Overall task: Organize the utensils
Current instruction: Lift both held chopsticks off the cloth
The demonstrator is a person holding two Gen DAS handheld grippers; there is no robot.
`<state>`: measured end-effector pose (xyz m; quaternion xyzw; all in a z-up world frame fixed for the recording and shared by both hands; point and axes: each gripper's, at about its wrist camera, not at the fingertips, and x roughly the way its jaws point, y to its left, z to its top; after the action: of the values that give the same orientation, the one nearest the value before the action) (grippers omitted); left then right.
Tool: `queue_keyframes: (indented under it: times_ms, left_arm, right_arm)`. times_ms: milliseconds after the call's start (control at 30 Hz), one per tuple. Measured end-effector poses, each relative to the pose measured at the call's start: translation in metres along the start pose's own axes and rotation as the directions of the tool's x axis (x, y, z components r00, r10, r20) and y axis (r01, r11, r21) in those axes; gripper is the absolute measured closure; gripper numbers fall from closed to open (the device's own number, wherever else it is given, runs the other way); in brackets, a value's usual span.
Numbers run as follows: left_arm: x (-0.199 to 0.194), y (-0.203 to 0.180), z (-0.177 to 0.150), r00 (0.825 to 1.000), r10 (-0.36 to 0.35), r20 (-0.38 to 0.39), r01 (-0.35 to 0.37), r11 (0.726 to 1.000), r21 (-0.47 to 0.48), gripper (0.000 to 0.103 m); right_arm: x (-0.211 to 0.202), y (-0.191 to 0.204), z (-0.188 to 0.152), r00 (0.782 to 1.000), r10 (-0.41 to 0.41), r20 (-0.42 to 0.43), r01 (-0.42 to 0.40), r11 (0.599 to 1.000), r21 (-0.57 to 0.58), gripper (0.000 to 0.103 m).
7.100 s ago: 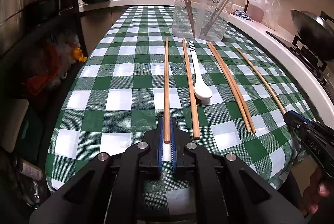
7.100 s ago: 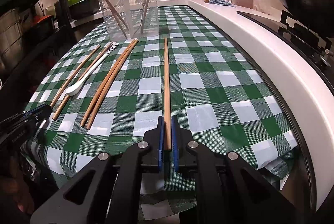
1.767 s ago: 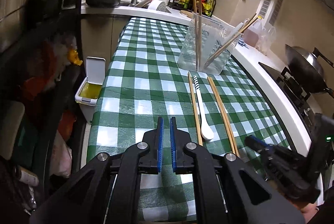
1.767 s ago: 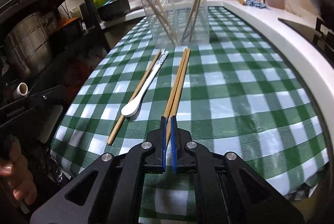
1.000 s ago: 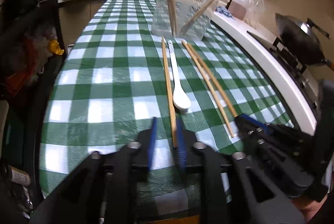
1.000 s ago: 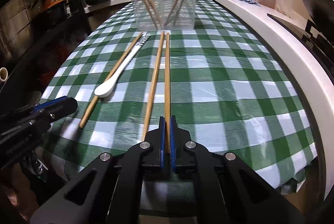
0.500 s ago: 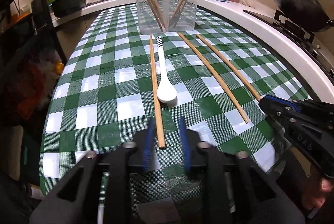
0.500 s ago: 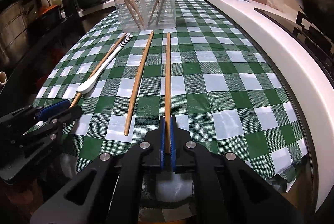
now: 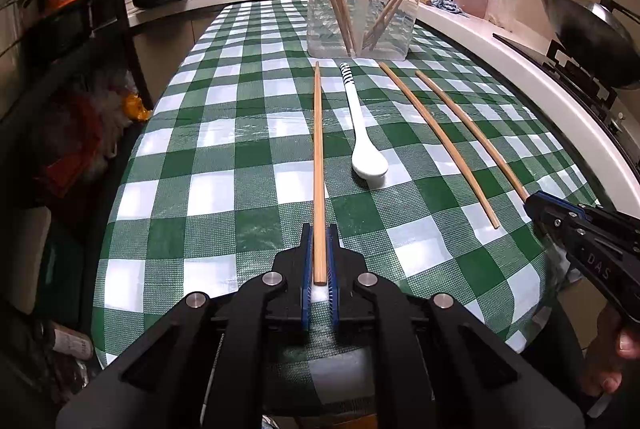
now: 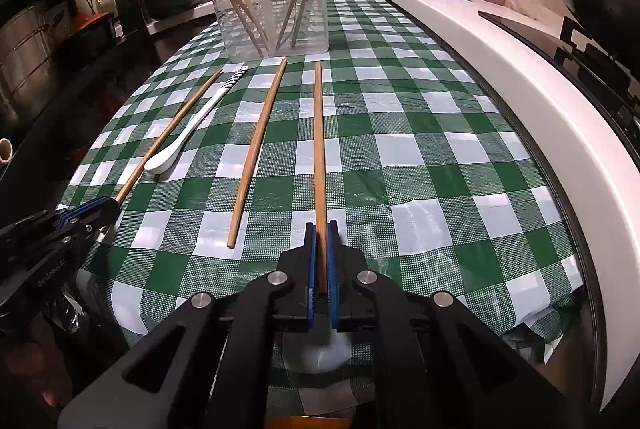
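Note:
Three wooden chopsticks and a white spoon [image 9: 368, 165] lie on the green checked tablecloth [image 9: 240, 157]. My left gripper [image 9: 319, 233] is shut on the near end of the leftmost chopstick [image 9: 318, 157], which lies flat on the cloth. My right gripper [image 10: 320, 229] is shut on the near end of the rightmost chopstick [image 10: 319, 141]. The middle chopstick [image 10: 258, 149] lies loose between them. A clear plastic container [image 9: 362, 17] at the far end holds several chopsticks and a spoon.
A white counter edge [image 10: 520, 101] runs along the right, with a wok [image 9: 588, 33] and stove beyond it. A dark shelf rack [image 9: 60, 29] stands on the left. A sink and pans sit behind the container.
My left gripper has moved forward and closed on the leftmost chopstick. My right gripper stays shut on its chopstick.

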<state>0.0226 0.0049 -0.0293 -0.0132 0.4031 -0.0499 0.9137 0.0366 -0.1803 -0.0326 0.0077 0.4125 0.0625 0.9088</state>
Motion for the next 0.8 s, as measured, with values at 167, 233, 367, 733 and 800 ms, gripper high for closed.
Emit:
queue_keyframes:
  times_ms: [167, 233, 367, 733, 800]
  left_arm:
    - [0.0040, -0.0042, 0.0027, 1.000, 0.000, 0.013, 0.000, 1.000, 0.006, 0.095]
    - [0.0049, -0.0055, 0.0034, 1.000, 0.004, 0.017, -0.004, 1.000, 0.013, 0.095]
    - [0.0053, -0.0068, 0.0043, 1.000, 0.006, 0.022, -0.006, 1.000, 0.017, 0.095]
    - [-0.0006, 0.0009, -0.0010, 1.000, 0.009, 0.014, -0.009, 1.000, -0.019, 0.096]
    - [0.0003, -0.0001, -0.0007, 1.000, 0.013, 0.017, -0.013, 1.000, -0.014, 0.096]
  right_arm:
    - [-0.0024, -0.0009, -0.0038, 1.000, 0.000, 0.014, 0.000, 1.000, 0.001, 0.096]
    - [-0.0035, -0.0005, -0.0056, 1.000, -0.002, 0.021, 0.002, 1.000, -0.001, 0.095]
    - [-0.0038, 0.0008, -0.0069, 0.999, -0.009, 0.031, 0.009, 1.000, -0.010, 0.095]
    - [-0.0067, -0.0049, -0.0082, 0.999, -0.027, 0.025, 0.027, 1.000, -0.002, 0.098]
    - [-0.0066, -0.0049, -0.0087, 0.999, -0.026, 0.027, 0.026, 1.000, -0.003, 0.098]
